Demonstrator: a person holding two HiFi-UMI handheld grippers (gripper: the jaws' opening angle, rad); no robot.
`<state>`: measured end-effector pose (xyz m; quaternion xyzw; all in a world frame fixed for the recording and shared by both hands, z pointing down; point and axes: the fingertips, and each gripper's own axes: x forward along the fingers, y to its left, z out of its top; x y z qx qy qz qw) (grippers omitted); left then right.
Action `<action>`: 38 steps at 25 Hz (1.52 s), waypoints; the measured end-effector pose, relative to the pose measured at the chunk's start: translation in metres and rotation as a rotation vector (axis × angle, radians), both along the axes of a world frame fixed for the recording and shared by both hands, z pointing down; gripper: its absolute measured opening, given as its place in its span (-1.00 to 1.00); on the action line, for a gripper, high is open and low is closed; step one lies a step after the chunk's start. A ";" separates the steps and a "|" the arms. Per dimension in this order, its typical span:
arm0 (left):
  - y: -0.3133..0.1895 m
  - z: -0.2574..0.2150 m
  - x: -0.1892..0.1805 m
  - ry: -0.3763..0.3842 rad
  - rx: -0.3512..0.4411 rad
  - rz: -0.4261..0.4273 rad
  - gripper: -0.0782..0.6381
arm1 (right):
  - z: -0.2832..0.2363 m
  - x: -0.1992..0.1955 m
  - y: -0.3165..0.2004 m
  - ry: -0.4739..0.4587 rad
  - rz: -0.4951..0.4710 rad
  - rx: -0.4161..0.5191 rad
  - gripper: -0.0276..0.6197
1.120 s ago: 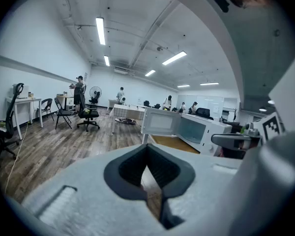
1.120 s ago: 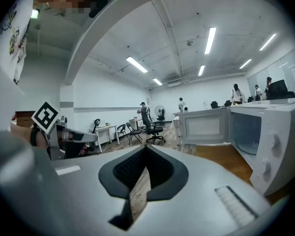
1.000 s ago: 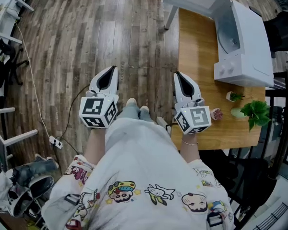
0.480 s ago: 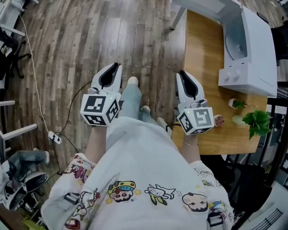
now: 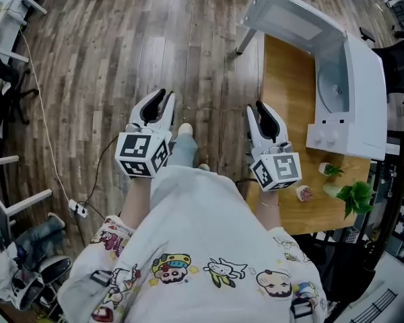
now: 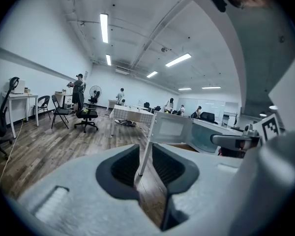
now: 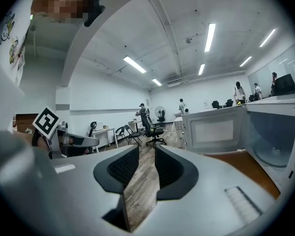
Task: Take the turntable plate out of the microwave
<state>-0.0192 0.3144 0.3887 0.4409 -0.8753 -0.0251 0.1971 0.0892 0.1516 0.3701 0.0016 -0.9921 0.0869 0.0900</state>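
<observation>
The white microwave (image 5: 360, 93) stands on a wooden table (image 5: 286, 113) at the upper right, its door (image 5: 293, 19) swung wide open. Inside the cavity the pale round turntable plate (image 5: 333, 89) shows; the right gripper view also catches the plate (image 7: 279, 155) at its right edge. My left gripper (image 5: 163, 99) hovers over the floor, well left of the table. My right gripper (image 5: 261, 108) hangs at the table's near left edge, short of the microwave. Both have just been opening, and nothing lies between the jaws of the left gripper (image 6: 146, 154) or the right gripper (image 7: 147, 163).
A small potted plant (image 5: 353, 197), a tiny white pot (image 5: 330, 170) and a pink object (image 5: 303, 194) sit on the table's near end. A cable with a power strip (image 5: 77, 207) lies on the wooden floor. Office chairs (image 6: 86, 117) and people stand far off.
Both grippers' jaws went from shut to parted. The person stepped forward, so both grippers came closer to the microwave and the open door.
</observation>
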 end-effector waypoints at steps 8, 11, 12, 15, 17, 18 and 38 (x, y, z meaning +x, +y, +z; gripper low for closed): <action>-0.017 0.001 -0.063 0.008 0.012 0.038 -0.51 | 0.001 -0.057 -0.016 0.005 0.038 -0.009 -0.51; -0.019 0.001 -0.084 0.009 0.012 0.055 -0.49 | 0.000 -0.075 -0.021 0.005 0.054 -0.015 -0.47; -0.020 0.001 -0.090 0.010 0.013 0.062 -0.49 | 0.000 -0.081 -0.022 0.004 0.062 -0.014 -0.47; -0.020 0.002 -0.106 0.013 0.015 0.085 -0.47 | -0.004 -0.096 -0.027 -0.004 0.089 -0.005 -0.45; -0.022 0.002 -0.115 0.011 0.015 0.101 -0.47 | -0.006 -0.102 -0.031 -0.010 0.112 0.002 -0.45; -0.023 0.002 -0.119 0.009 0.014 0.109 -0.47 | -0.006 -0.104 -0.033 -0.011 0.125 0.005 -0.45; -0.136 0.033 -0.175 0.067 -0.023 0.288 -0.45 | 0.032 -0.132 -0.127 0.046 0.332 -0.043 -0.40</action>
